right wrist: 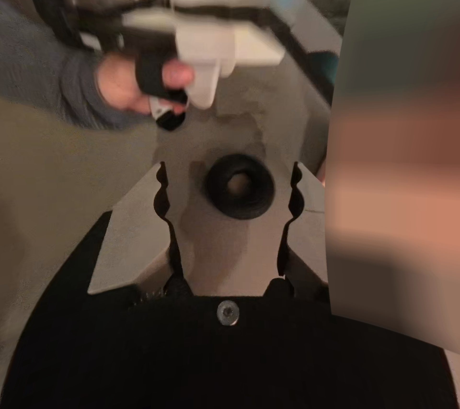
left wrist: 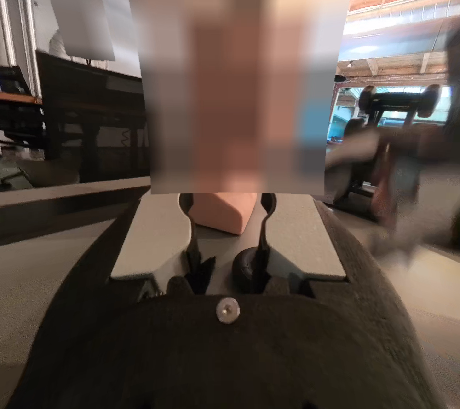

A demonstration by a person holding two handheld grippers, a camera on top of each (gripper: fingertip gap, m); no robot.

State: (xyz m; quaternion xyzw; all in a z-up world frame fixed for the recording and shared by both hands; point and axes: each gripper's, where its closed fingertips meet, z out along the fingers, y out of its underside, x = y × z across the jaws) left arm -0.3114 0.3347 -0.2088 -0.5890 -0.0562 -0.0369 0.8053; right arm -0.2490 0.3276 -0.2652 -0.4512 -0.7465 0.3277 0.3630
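A black ring (right wrist: 239, 186), like a rolled elastic band, lies flat on the grey table (right wrist: 74, 172). My right gripper (right wrist: 229, 168) is open and hovers over it, with the ring between and just ahead of its fingertips, touching neither. My left gripper (left wrist: 227, 200) is open and empty. Just past its tips stands a salmon-pink rounded base (left wrist: 221, 212); a blur patch hides its upper part. The left gripper also shows blurred in the right wrist view (right wrist: 249, 48), held by a hand (right wrist: 119, 83) beyond the ring.
The table edge (left wrist: 62, 197) runs across at the left, with dark benches and shelving (left wrist: 74, 110) behind it. The right gripper (left wrist: 385, 153) shows as a motion-blurred dark shape at the right. A dark strip (right wrist: 306, 53) borders the table's far side.
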